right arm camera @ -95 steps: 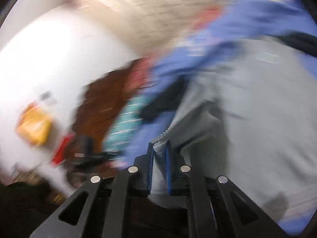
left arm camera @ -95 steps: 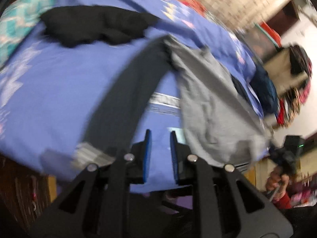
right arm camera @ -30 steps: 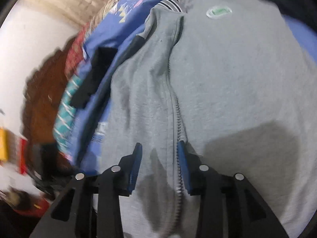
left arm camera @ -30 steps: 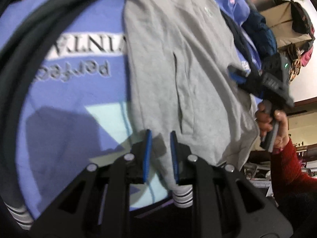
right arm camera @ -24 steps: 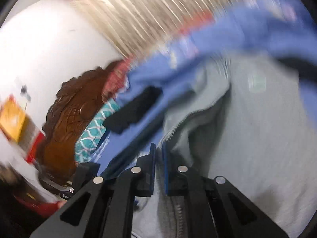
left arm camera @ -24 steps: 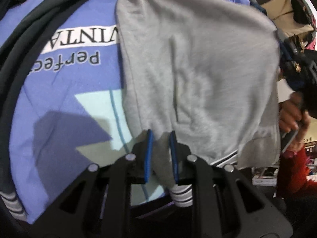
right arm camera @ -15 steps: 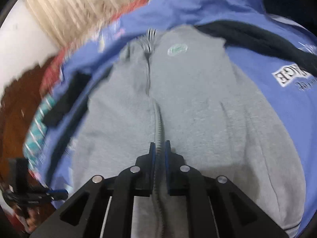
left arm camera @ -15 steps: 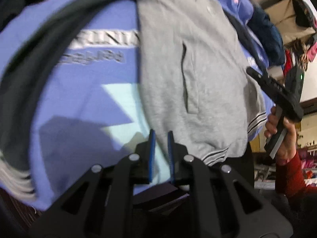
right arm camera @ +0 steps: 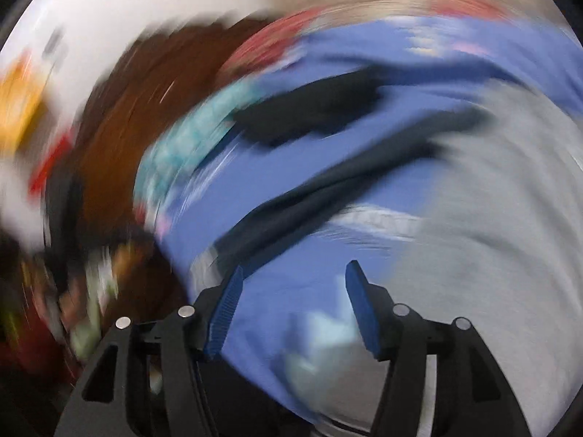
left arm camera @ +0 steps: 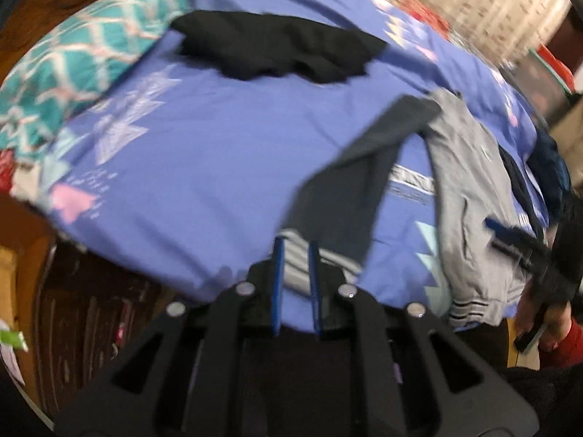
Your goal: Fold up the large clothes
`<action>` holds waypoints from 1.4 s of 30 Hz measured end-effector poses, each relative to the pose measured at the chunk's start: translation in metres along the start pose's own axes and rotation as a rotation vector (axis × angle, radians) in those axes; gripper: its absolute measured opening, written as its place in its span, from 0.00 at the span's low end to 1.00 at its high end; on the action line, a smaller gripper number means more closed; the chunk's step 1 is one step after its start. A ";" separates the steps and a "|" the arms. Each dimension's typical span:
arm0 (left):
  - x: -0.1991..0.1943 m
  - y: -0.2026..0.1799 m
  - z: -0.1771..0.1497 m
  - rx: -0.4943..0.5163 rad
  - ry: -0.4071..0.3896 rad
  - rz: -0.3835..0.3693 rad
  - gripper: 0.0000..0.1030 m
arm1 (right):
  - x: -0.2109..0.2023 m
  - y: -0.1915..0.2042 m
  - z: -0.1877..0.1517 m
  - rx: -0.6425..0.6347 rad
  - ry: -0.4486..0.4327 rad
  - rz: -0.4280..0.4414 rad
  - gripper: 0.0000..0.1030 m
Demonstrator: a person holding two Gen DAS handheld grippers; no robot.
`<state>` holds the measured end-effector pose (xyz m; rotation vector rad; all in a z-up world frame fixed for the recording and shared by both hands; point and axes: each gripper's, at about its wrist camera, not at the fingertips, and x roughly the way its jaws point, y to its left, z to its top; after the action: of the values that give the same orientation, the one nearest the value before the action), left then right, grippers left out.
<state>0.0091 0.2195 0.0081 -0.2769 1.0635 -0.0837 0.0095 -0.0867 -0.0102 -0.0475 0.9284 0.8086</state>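
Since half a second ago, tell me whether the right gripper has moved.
Yes. The right gripper has left the grey jacket's zipper and swung left, now open over the blue bedsheet beside the jacket; the view is heavily blurred.

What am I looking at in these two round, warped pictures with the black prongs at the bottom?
Each picture comes from a fisheye camera on a handheld gripper, looking forward along its two blue-padded jaws. A person holds one gripper in each hand; there is no robot arm.

In the left wrist view, the left gripper is at the striped cuff of a dark sleeve; whether the jaws pinch it I cannot tell. The sleeve belongs to a grey zip jacket spread on a blue bedsheet. A black garment and a teal patterned pillow lie further back.

The right wrist view is badly blurred. The right gripper has its jaws wide apart and holds nothing.
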 end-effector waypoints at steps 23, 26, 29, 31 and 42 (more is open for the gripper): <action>-0.001 0.016 0.016 -0.049 -0.027 -0.048 0.12 | -0.120 -0.040 0.188 -0.050 -0.293 0.023 0.16; 0.013 -0.040 0.061 0.063 -0.035 -0.072 0.12 | -0.210 -0.101 0.185 0.044 -0.406 -0.017 0.16; 0.033 -0.099 0.109 0.177 -0.058 -0.084 0.12 | -0.247 -0.144 0.145 0.071 -0.403 -0.072 0.16; 0.056 -0.140 0.144 0.230 -0.046 -0.117 0.12 | -0.237 -0.173 0.118 0.142 -0.374 -0.065 0.17; 0.228 -0.240 0.149 0.507 0.169 0.085 0.12 | 0.009 -0.360 0.087 0.805 -0.072 0.118 0.66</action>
<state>0.2660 -0.0300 -0.0545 0.2372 1.1815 -0.2993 0.3026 -0.3054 -0.0682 0.7364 1.1378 0.4917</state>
